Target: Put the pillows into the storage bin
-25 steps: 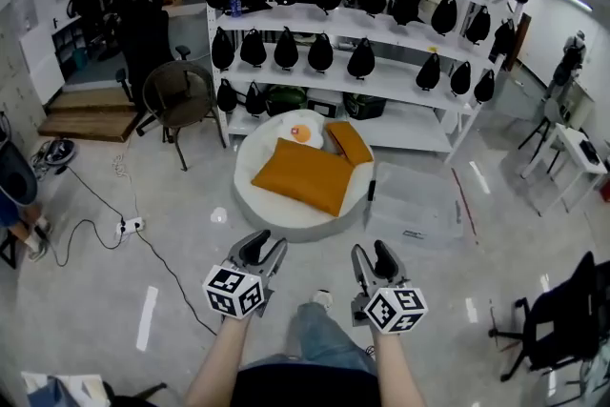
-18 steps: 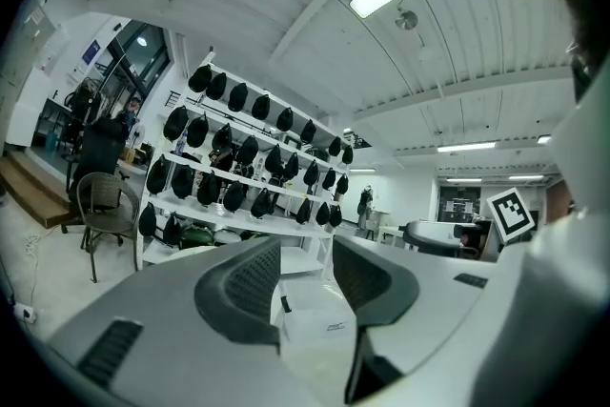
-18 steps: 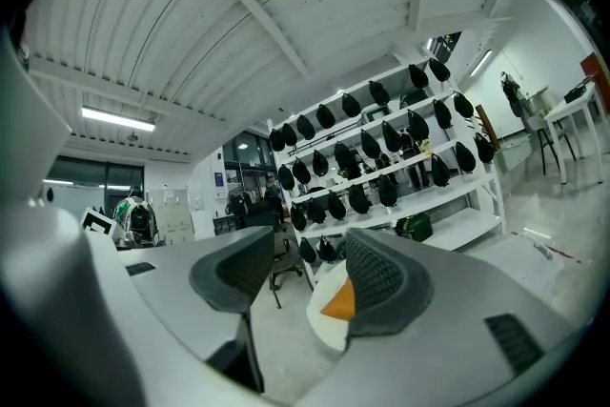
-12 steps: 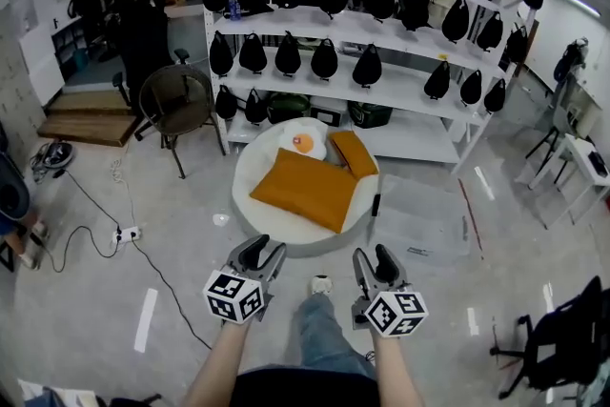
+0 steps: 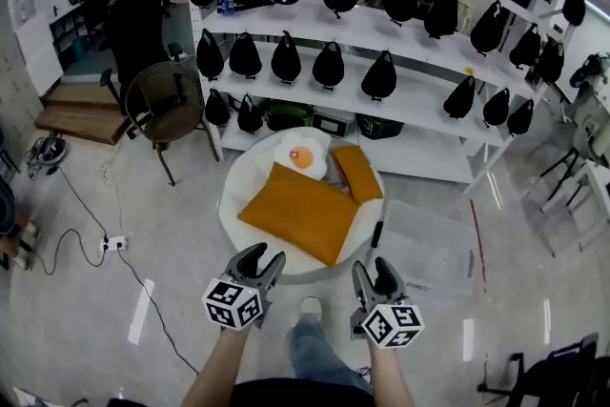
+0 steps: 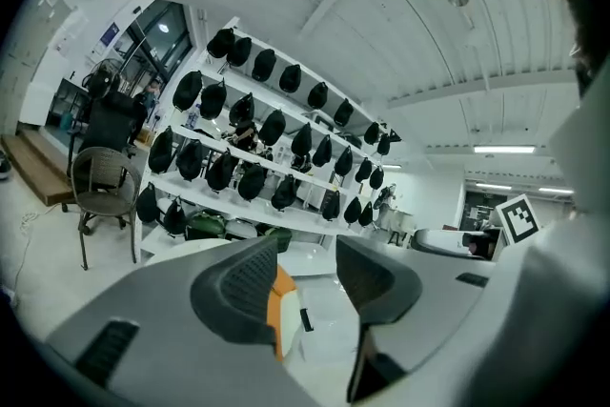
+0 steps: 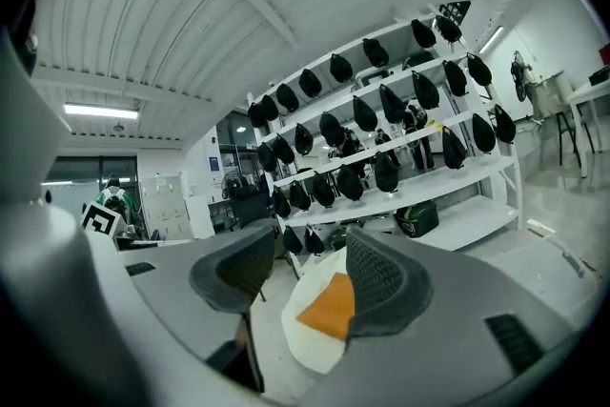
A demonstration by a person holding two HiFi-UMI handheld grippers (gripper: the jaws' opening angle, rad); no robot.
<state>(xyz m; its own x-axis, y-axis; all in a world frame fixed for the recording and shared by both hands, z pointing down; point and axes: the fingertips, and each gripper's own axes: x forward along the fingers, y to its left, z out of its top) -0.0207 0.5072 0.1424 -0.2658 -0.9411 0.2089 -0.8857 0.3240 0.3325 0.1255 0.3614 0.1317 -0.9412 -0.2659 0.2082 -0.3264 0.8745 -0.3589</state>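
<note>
**Pillows on the round cushion, both hand-held grippers empty**

A white shelving rack (image 5: 400,29) hung with black bags fills the top of the head view. On the floor below it, at centre frame, lies a round white cushion (image 5: 238,210) that carries all three pillows. Just right of the cushion sits the clear storage bin (image 5: 424,257); a small dark object (image 5: 378,234) lies on the floor between the two. A dark chair (image 5: 162,105) stands at the upper left, beside the rack's end.

The large orange pillow (image 5: 300,213) lies across the cushion's middle. The small orange pillow (image 5: 357,172) rests at its upper right, and the fried-egg pillow (image 5: 300,155) lies behind them, by the rack.

At the bottom of the frame, near the cushion's front rim, the left hand-held gripper (image 5: 262,259) has its jaws opening with nothing between them. The right hand-held gripper (image 5: 372,270) is released too, its jaws apart and empty. The person's shoe (image 5: 311,306) shows between the two. A power strip (image 5: 112,244) with its cable lies on the floor at the left.
</note>
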